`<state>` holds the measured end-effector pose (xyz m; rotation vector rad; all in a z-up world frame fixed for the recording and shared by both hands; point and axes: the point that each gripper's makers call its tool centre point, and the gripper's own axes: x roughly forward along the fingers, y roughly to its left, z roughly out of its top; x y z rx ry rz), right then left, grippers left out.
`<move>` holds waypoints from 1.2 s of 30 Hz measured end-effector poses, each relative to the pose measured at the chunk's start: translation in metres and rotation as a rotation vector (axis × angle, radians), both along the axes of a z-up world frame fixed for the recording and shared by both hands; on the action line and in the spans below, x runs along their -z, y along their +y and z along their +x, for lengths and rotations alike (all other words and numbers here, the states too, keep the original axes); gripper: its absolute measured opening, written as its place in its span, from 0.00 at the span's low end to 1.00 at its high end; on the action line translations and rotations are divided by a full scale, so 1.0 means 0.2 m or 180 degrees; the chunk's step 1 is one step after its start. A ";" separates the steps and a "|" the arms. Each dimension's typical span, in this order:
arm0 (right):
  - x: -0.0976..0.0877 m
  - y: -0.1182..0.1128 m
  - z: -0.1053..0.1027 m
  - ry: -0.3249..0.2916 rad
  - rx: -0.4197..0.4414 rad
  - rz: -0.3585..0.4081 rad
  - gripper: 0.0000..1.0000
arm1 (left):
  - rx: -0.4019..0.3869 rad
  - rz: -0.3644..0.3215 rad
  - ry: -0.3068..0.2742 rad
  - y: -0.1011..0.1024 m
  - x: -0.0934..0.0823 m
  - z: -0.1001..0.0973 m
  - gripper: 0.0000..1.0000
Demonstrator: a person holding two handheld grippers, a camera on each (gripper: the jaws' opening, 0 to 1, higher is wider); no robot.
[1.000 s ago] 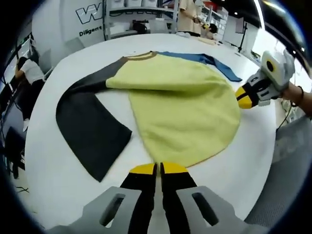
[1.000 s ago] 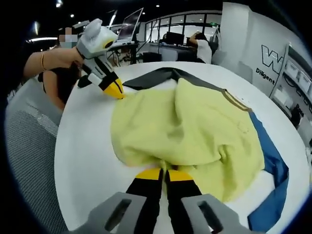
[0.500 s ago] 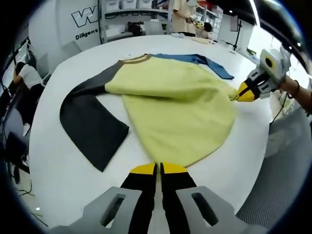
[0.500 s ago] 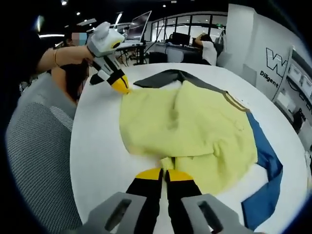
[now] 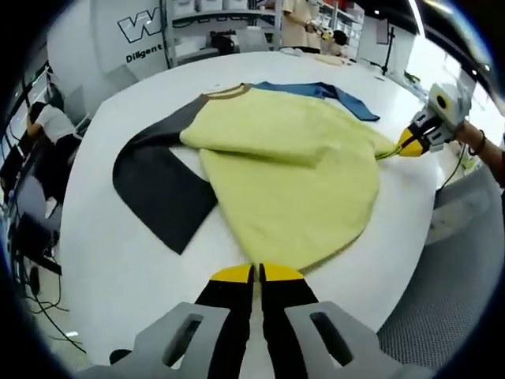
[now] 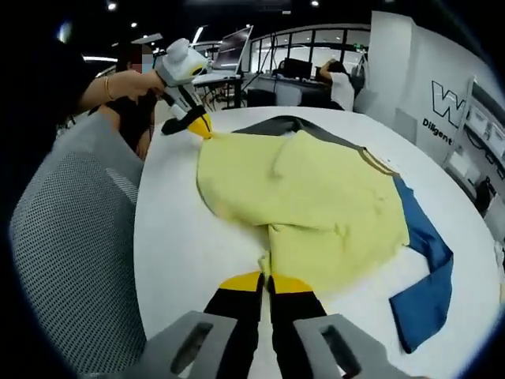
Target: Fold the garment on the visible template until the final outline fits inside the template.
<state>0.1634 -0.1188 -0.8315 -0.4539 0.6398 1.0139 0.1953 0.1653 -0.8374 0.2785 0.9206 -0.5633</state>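
Currently: hem of garment pinched at both corners, for folding.
Round white table; yellow long-sleeved shirt with black and blue sleeves at frame centre; left gripper and right gripper, bottom centre, each clenched on the hem.

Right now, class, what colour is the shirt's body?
Pale yellow shirt, clearest in the left gripper view.
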 end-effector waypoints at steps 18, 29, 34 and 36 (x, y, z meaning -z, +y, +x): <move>-0.04 -0.20 -0.03 0.0201 0.0450 0.0444 0.00 | -0.0160 -0.0085 0.0151 0.04 0.00 -0.06 0.01; 0.11 -0.23 -0.07 0.0366 0.0524 0.0228 0.00 | -0.0296 -0.0026 0.0334 0.04 0.01 -0.18 0.01; 0.12 -0.24 -0.08 0.0375 0.0543 0.0171 0.00 | -0.0353 -0.0041 0.0326 0.04 0.01 -0.22 0.01; 0.12 -0.24 -0.08 0.0369 0.0539 0.0173 0.00 | -0.0352 -0.0025 0.0333 0.04 0.01 -0.23 0.01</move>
